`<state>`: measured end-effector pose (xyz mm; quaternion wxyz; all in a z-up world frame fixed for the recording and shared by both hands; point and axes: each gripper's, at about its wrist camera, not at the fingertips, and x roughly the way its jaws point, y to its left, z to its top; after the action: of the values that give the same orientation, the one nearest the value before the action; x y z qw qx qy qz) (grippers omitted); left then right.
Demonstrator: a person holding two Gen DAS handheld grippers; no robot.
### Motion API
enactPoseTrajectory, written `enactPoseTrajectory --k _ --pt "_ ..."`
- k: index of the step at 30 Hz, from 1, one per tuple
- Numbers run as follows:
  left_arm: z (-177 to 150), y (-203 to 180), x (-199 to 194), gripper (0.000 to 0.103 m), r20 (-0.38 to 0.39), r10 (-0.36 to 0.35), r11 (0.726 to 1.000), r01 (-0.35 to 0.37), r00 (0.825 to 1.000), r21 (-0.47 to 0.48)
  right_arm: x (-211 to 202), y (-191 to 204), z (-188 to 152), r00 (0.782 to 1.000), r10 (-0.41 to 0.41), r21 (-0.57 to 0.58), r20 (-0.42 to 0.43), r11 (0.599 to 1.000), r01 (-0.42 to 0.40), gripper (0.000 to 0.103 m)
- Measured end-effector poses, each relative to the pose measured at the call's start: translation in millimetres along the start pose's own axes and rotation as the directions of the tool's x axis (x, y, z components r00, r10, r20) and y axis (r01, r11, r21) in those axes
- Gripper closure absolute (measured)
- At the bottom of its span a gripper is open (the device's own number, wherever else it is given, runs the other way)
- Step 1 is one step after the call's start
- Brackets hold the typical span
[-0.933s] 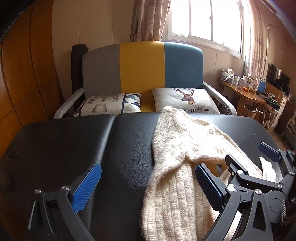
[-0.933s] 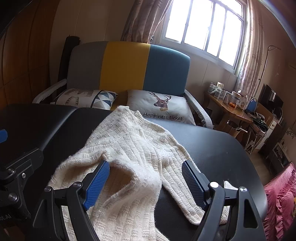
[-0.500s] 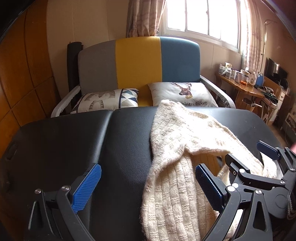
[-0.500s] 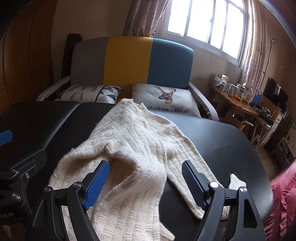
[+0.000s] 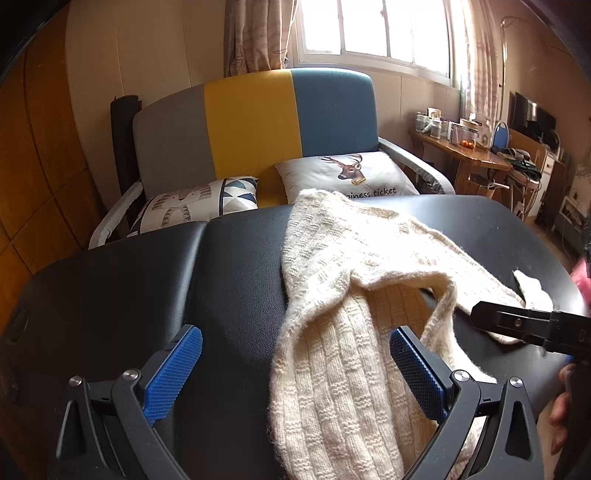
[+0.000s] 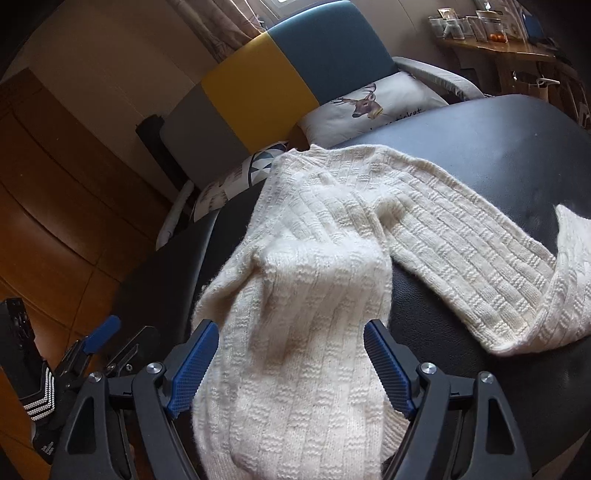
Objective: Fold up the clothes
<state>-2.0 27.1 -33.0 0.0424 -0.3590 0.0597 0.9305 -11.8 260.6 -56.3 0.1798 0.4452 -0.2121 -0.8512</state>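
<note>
Both sets of jaws gape, gripping nothing. I see the cream sweater (image 6: 332, 229) sprawled unfolded on the black tabletop (image 5: 110, 295), long axis running away from me; right gripper (image 6: 291, 363) straddles its near end, nearer than left gripper (image 5: 295, 365).

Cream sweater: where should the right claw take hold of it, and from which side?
Probably the free sleeve of the cream sweater, near its doubled-back end at the right. Come in from the right edge of the black table, low; the right claw is open.

Setting: we see a home living room | tricolour sofa (image 5: 258, 122) with cushions (image 5: 347, 173) | curtained window (image 5: 373, 29) | cluttered wooden desk (image 5: 469, 155)
</note>
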Motion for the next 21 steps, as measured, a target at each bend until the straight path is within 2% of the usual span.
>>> enactPoseTrajectory --k 6,9,11,13,15,17,18,20,21 --pt "-2.5 -0.5 4.7 0.0 -0.02 -0.02 1.0 0.02 1.0 0.007 8.3 -4.3 -3.3 0.998 -0.025 -0.024 -0.049 0.999 0.024 0.02" --pt "-8.4 9.0 11.8 0.0 -0.063 -0.063 0.998 0.061 0.996 -0.027 16.8 -12.3 6.4 0.995 0.079 0.059 -0.061 0.995 -0.075 0.02" --pt "-16.0 22.7 19.4 0.0 -0.117 -0.123 0.99 0.114 0.986 -0.083 24.0 -16.9 16.7 0.983 0.177 0.147 -0.054 0.975 -0.168 0.02" --pt "-25.2 39.7 25.3 0.0 -0.161 -0.163 0.979 0.139 0.973 -0.15 36.9 -18.7 25.1 0.972 0.226 0.222 -0.063 0.953 -0.207 0.02" --pt "-32.3 54.7 24.2 0.0 -0.17 -0.181 0.971 0.149 0.969 -0.188 51.7 -16.7 31.6 0.961 0.265 0.274 -0.082 0.933 -0.234 0.019" --pt "-32.9 58.2 18.0 0.0 -0.155 -0.199 0.968 0.169 0.968 -0.184 67.7 -4.9 32.7 0.934 0.336 0.278 -0.123 0.915 -0.293 0.018" --pt "-33.2 60.0 14.8 0.0 -0.148 -0.207 0.967 0.18 0.967 -0.182 75.4 3.1 30.6 0.905 0.395 0.288 -0.155 0.895 -0.341 0.018" --pt "-33.8 63.5 8.6 0.001 -0.134 -0.225 0.964 0.2 0.965 -0.178 82.2 15.7 23.6 0.829 0.531 0.318 -0.175 0.827 -0.463 0.018" --pt "-34.1 65.3 5.5 0.0 -0.127 -0.234 0.962 0.21 0.964 -0.175 80.8 20.4 20.1 0.815 0.55 0.311 -0.184 0.819 -0.482 0.018"
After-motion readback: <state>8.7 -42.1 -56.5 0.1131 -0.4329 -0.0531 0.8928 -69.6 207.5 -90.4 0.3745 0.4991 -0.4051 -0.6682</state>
